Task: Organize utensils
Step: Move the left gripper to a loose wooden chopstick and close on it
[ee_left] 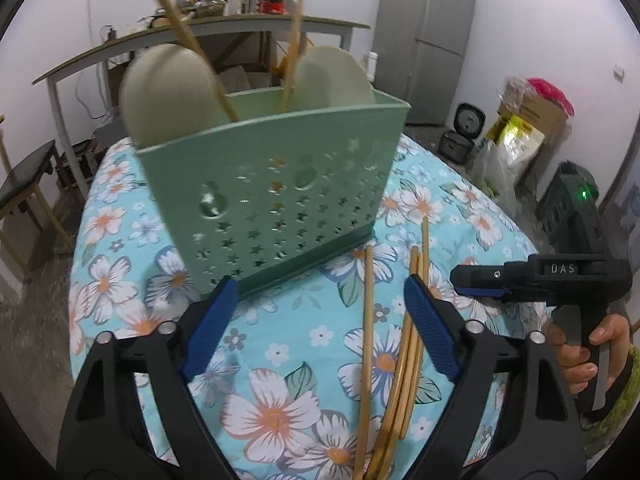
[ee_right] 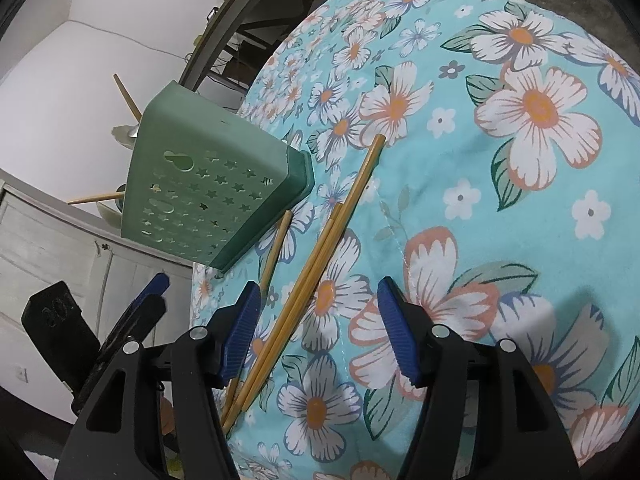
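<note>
Left wrist: four loose chopsticks [ee_left: 404, 360], two in caddy [ee_left: 280, 184].

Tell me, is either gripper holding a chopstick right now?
No, the left gripper and right gripper both stand open, and the loose chopsticks lie on the floral tablecloth untouched by the pads.

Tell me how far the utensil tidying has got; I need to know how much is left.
Partly done: the green holder already contains two chopsticks and two pale spoons. Nothing is in hand: the left gripper and right gripper are both open over the loose chopsticks. Left to do: about four chopsticks lying on the floral tablecloth must go into the holder.
</note>
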`<control>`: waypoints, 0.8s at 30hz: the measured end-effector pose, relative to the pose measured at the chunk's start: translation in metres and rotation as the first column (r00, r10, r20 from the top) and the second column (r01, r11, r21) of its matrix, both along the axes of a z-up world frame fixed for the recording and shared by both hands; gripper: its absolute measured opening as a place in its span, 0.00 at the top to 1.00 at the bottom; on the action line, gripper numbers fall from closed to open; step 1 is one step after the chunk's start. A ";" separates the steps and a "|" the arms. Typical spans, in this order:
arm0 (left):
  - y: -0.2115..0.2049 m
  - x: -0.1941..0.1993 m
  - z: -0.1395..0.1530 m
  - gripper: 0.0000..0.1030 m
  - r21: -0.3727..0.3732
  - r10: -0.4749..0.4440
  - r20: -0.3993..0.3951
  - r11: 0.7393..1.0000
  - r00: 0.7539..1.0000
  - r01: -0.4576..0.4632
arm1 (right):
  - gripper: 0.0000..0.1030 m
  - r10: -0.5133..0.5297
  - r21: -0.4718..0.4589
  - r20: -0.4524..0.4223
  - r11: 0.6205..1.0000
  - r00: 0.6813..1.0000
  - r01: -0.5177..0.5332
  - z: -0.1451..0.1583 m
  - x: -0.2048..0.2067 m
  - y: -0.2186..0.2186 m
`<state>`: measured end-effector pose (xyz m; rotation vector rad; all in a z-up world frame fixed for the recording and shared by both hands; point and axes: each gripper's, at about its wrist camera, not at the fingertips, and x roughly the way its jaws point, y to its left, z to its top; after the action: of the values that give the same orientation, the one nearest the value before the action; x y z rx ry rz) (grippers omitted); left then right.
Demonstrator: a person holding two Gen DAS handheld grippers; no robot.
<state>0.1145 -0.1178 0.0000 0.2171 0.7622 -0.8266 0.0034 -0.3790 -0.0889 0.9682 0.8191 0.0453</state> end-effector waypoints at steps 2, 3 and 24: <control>-0.007 0.003 -0.004 0.32 0.010 -0.021 -0.018 1.000 1.000 0.021 | 0.42 0.003 0.004 0.004 1.000 1.000 -0.003 -0.001 -0.002 -0.002; -0.011 0.005 -0.006 0.34 0.014 -0.034 -0.032 0.999 0.999 0.035 | 0.42 0.004 0.004 0.005 1.000 1.000 -0.004 -0.001 -0.001 -0.003; -0.066 0.011 -0.065 0.94 0.195 -0.145 -0.166 0.965 0.975 0.177 | 0.42 0.017 -0.006 0.011 1.000 1.000 -0.017 0.002 -0.003 0.001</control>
<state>0.1255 -0.1837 -0.0654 0.4128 0.9842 -0.9247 0.0001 -0.3782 -0.0873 0.9542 0.8175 0.0628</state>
